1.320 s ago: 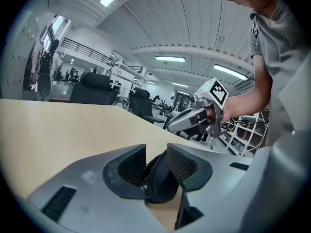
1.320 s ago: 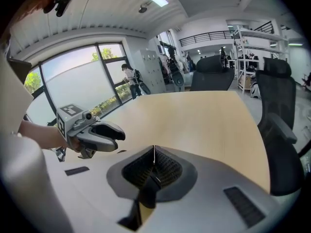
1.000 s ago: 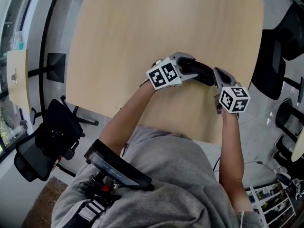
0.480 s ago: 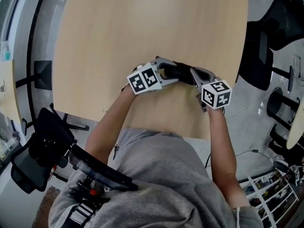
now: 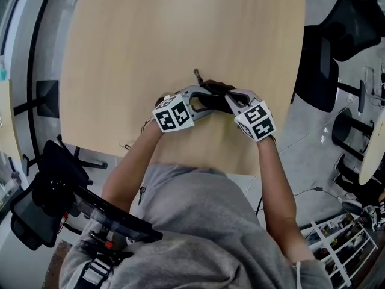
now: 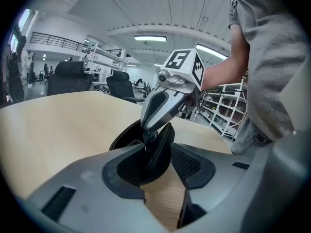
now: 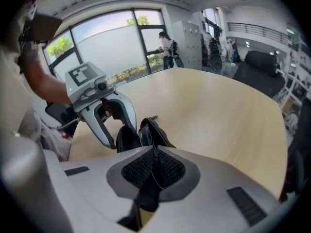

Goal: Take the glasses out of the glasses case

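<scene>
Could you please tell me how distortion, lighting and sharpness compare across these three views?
Head view: evenly lit and fairly sharp, the table edges slightly bowed. Left gripper view: strong fisheye with dark corners, ceiling lights glaring. Right gripper view: fisheye too, windows bright and hazy, glasses case fairly sharp.

You have lots of bare table [image 5: 180, 35] far off, and to the left and right. Only the black glasses case [image 5: 215, 95] stands in the way, near your edge. A black chair [image 5: 319, 65] stands past the table's right side.
</scene>
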The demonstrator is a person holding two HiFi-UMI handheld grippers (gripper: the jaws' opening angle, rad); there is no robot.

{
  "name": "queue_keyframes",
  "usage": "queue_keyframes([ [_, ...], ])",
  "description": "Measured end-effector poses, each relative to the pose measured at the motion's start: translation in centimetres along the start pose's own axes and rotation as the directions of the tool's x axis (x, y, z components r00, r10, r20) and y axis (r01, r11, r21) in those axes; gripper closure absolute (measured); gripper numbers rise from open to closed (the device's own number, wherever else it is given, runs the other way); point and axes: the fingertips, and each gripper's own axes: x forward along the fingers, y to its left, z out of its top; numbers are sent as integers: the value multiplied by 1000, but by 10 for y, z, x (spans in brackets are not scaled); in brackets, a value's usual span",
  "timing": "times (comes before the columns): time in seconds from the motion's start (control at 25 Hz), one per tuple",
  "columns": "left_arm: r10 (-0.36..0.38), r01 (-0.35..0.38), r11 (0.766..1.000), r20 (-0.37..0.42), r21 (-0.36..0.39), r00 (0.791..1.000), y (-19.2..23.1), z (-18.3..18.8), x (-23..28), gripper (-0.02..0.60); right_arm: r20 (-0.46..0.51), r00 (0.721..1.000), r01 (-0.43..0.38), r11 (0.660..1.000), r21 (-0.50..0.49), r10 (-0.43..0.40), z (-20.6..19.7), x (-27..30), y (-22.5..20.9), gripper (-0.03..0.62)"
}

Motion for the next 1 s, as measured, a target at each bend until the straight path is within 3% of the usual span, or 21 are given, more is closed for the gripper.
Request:
queue_keyframes([
  [0.2, 3, -2, 1000, -20, 20, 1000, -8, -10, 2, 425, -89, 996, -12, 961, -276, -13, -8, 13, 12, 582],
  [0.36, 2, -1, 1000, -27, 22, 1000, -14, -15, 4, 431, -155, 987, -15, 914, -405, -52, -11, 23, 13, 510],
  [0.72, 27, -23, 998, -74, 50, 997, -21, -28, 11, 440, -213, 952, 60, 812, -580, -222, -11, 35, -6, 524],
  [1.0, 62, -60, 998, -71, 26, 996, -18, -25, 17, 440, -210, 945, 89, 817, -570, -250, -8, 27, -8, 562],
])
